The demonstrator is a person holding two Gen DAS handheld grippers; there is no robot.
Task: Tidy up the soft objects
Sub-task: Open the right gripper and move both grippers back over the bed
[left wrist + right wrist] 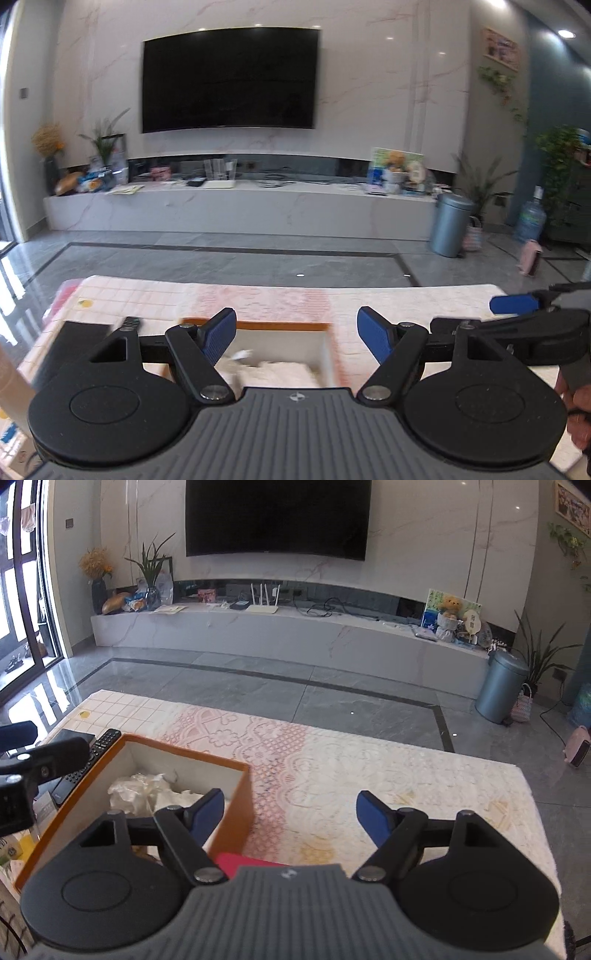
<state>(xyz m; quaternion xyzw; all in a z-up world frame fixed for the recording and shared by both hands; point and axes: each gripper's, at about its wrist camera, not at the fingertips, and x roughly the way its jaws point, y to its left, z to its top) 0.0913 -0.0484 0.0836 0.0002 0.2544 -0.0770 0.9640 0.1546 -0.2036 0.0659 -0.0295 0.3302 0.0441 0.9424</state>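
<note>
Hovering both tools above the table: my left gripper is spread wide and empty over the orange box, my right gripper equally wide, empty, just right of it, probably clear for the next reach. White soft items, crumpled and fluffy, sit inside the box's white-lined, stiff square walls. Lace tablecloth underneath, embossed. Black remote lies beside the box's left wall.
</note>
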